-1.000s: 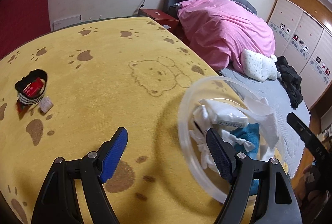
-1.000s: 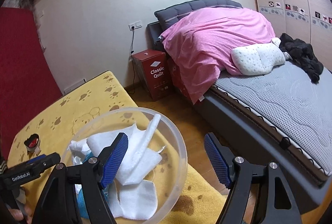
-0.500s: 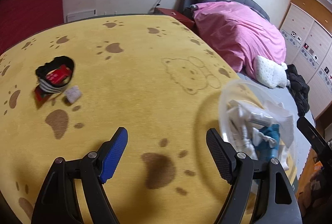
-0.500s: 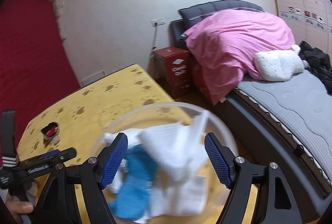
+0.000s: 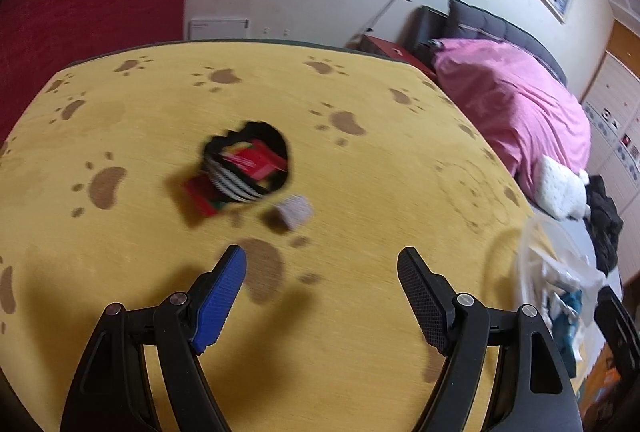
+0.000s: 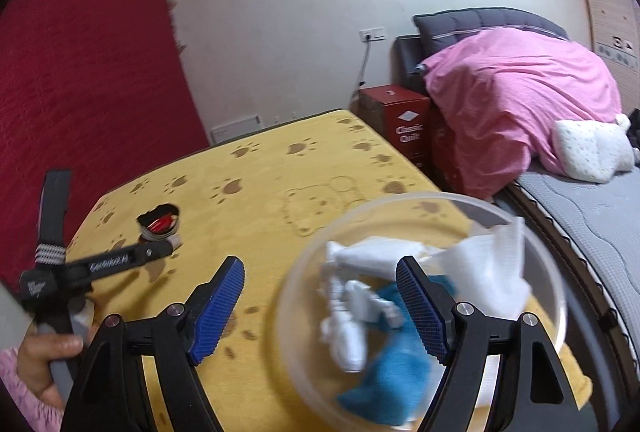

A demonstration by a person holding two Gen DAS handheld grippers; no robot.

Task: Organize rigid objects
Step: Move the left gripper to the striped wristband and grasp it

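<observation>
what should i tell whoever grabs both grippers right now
Left gripper: open, empty, above the yellow paw-print tabletop, facing the black ruffled band with striped side, which has a red packet in it, and the small pale block beside it.
Right gripper: open, empty, over the clear round plastic bowl of white and blue cloths.
Done: cloths are in the bowl.
Left: band, packet and block remain loose.

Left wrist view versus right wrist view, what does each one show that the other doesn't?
Only the left wrist view shows the open left gripper head-on, nothing between its fingers. Only the right shows the open right gripper over the clear plastic bowl's white and blue contents, plus a hand. Both show the yellow paw-print table cover, the black-rimmed striped container of red items and the pink-covered bed.
</observation>
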